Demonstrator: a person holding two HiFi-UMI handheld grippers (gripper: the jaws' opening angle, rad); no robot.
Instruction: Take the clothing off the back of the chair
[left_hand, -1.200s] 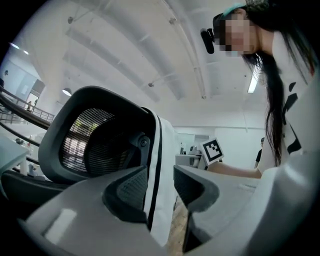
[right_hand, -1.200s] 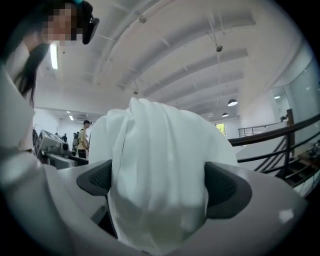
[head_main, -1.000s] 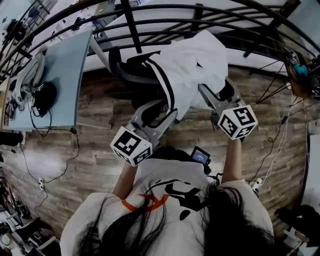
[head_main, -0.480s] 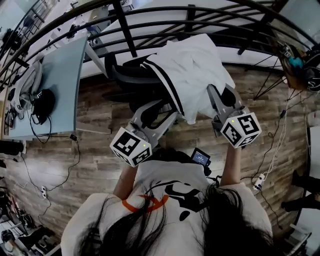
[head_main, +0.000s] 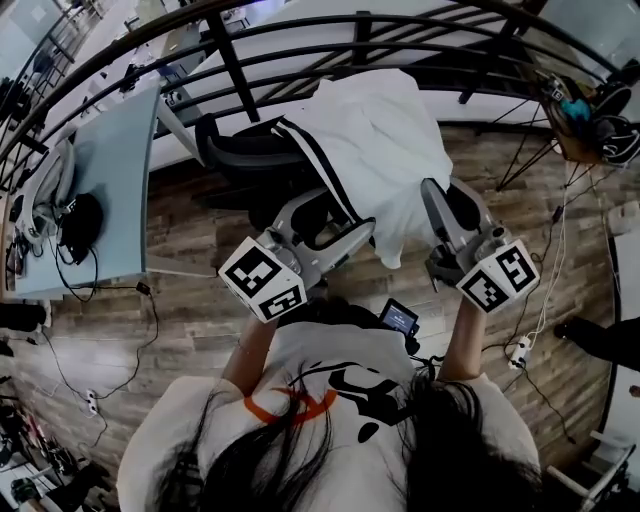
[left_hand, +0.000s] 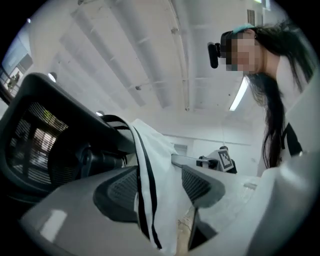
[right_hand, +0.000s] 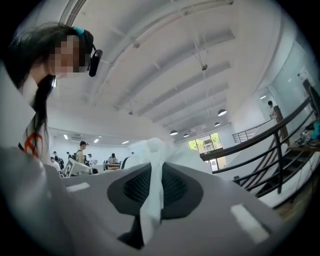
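- White garment (head_main: 385, 140) with black side stripes: draped over the right part of the black chair (head_main: 245, 150), at the far centre of the scene, with its lower edge hanging towards the near side.
- Left gripper (head_main: 335, 222): at the garment's striped left edge. Its jaws are opening. The striped fold hangs between them and lies against the left pad, while the right pad stands apart from the cloth.
- Right gripper (head_main: 448, 200): at the garment's lower right edge. Its jaws are closing and are pinched on a narrow bunched fold of the white cloth.
- Surroundings: grey desk (head_main: 115, 170) to the left of the chair; dark railing (head_main: 300, 45) beyond it on the far side.
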